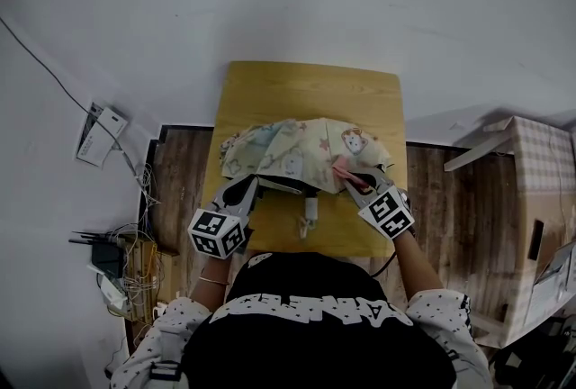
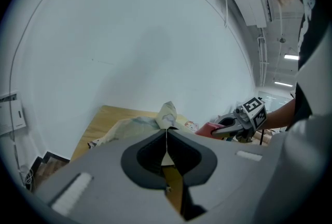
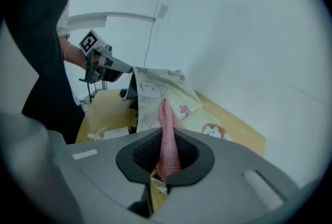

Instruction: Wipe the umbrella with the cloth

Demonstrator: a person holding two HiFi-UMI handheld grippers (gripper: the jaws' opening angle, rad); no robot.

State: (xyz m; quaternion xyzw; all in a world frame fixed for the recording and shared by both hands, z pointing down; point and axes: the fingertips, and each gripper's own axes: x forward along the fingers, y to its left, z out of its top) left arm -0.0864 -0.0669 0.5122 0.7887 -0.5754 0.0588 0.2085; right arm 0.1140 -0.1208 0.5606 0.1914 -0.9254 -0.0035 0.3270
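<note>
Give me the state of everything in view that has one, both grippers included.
umbrella: canopy spread out on the table, its near edge pinched and held up by the left gripper.
cloth: pink, bunched, clamped in the right gripper, its free end at the canopy.
left gripper: shut on the umbrella's canopy edge.
right gripper: shut on the cloth.
table: wooden, bearing the umbrella.
</note>
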